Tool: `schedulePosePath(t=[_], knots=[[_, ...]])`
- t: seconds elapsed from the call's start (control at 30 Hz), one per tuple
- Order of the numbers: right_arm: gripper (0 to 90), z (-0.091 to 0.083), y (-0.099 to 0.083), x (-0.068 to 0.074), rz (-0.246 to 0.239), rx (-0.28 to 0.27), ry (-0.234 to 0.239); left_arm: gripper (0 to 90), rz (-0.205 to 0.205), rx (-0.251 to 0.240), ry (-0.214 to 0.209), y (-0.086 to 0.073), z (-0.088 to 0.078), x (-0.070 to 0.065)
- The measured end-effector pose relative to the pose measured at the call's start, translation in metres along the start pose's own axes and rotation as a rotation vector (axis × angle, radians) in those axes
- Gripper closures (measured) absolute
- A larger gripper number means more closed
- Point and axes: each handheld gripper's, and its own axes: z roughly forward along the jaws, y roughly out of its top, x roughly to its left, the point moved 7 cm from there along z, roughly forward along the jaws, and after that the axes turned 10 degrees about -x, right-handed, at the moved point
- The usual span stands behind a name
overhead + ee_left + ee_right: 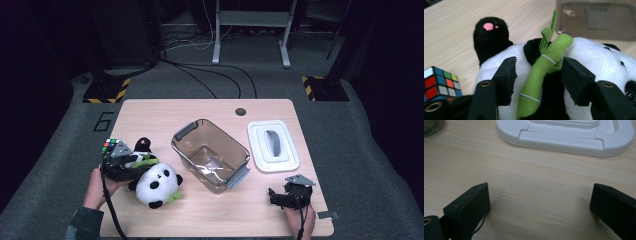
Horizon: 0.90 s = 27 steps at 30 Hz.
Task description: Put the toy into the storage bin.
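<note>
A black-and-white panda plush (156,185) lies on its back at the table's front left, with a green bamboo stalk (541,72) across its chest. My left gripper (142,162) reaches over it from the left. Its jaws sit on either side of the stalk and press into the panda plush's (586,50) fur. One black foot with a pink pad (490,32) sticks up behind. My right gripper (274,195) rests open near the front right edge. In the right gripper view, bare wood shows between the right gripper's (540,197) jaws.
A clear brown plastic box (223,136) with grey handles stands mid-table, with its wall (596,20) just beyond the panda. Its white lid (257,145) lies to the right, close ahead of the right gripper (564,135). A colour cube (109,145) sits beside the left hand (440,83).
</note>
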Motion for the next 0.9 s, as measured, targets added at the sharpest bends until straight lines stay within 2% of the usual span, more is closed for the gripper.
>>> schedulePosePath(t=[0.1,0.23,0.37,0.5,0.6,0.7,0.9], knots=[[2.0,0.000,0.000,0.000,-0.004,0.001,0.001,52.3,0.016,0.052,-0.020,-0.007,0.006,-0.003],[2.2,0.000,0.000,0.000,-0.004,0.001,0.000,61.1,0.032,0.084,0.003,-0.006,0.007,-0.005],[2.3,0.000,0.000,-0.001,-0.005,0.000,0.001,69.0,0.036,0.090,0.023,-0.007,0.008,-0.006],[2.4,0.000,0.000,0.000,-0.002,-0.001,-0.001,72.4,0.055,0.061,0.052,-0.008,0.006,-0.007],[2.6,0.000,0.000,-0.001,-0.002,-0.001,-0.003,73.4,0.060,0.035,0.059,-0.008,0.003,-0.009],[2.6,0.000,0.000,-0.001,-0.004,0.000,-0.002,74.1,0.051,0.024,0.039,-0.008,0.000,-0.008],[2.6,0.000,0.000,-0.001,-0.004,-0.001,-0.003,74.5,0.048,-0.004,0.026,-0.009,-0.007,-0.006]])
